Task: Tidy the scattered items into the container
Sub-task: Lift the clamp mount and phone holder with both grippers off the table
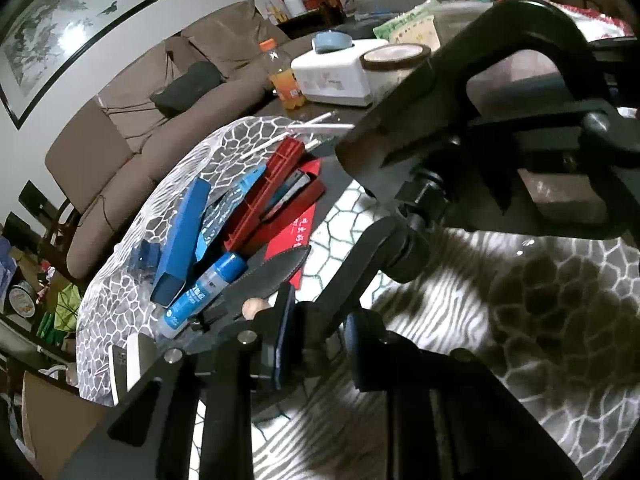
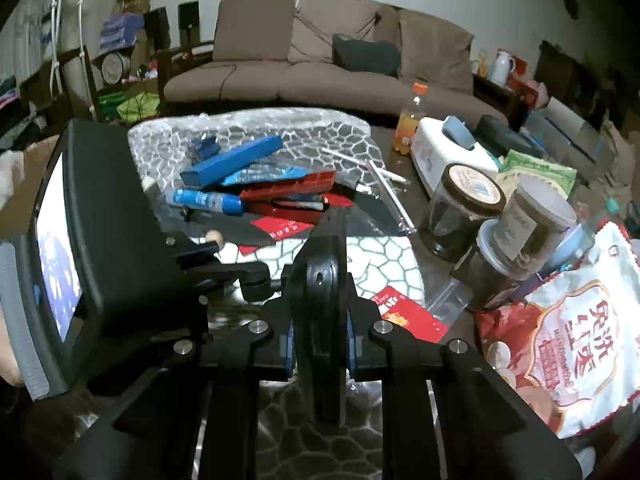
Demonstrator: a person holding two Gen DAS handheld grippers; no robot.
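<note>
Two grippers meet on one black clamp (image 1: 520, 20). In the right wrist view the right gripper (image 2: 320, 344) is pressed together on the clamp's frame (image 2: 320, 276), which shows edge-on with a blue pad tight against each side. In the left wrist view the left gripper (image 1: 320, 340) pinches the clamp's thin crank arm, a finger close on either side. The clamp is held above the near part of the clear honeycomb-patterned container (image 1: 224, 148), which lies on the dark table. At the container's far left sits a loose pile: a long blue box (image 1: 184, 240) leaning over a blue glue bottle (image 1: 204, 292), an open red case (image 1: 264, 196) to their right, and a serrated black blade (image 1: 272, 272) nearest the grippers. Beyond the container, far right, stand an orange drink bottle (image 1: 284, 76) and a white appliance (image 1: 336, 80). To the right, lidded jars (image 2: 464, 208) stand beside a red-and-white snack bag (image 2: 572, 356).
</note>
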